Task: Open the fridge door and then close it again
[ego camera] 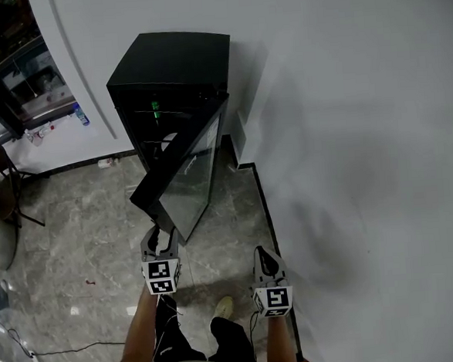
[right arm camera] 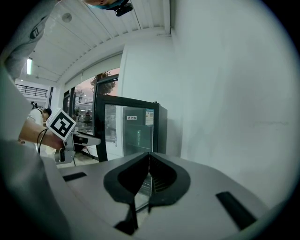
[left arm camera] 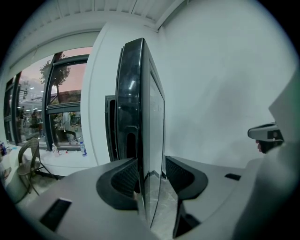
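Left gripper (ego camera: 159, 241) fingers (left arm camera: 123, 180) pinched door (ego camera: 183, 171) edge; right gripper (ego camera: 265, 257) fingers pressed together, empty. Needed steady arc round fridge (ego camera: 174, 68) hinge, w/o twisting.

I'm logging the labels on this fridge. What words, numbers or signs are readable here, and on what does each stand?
No text here can be read.
Green display on the fridge front: lit, too small to read.
Two stickers at the top of the fridge door glass: print too blurred to read.
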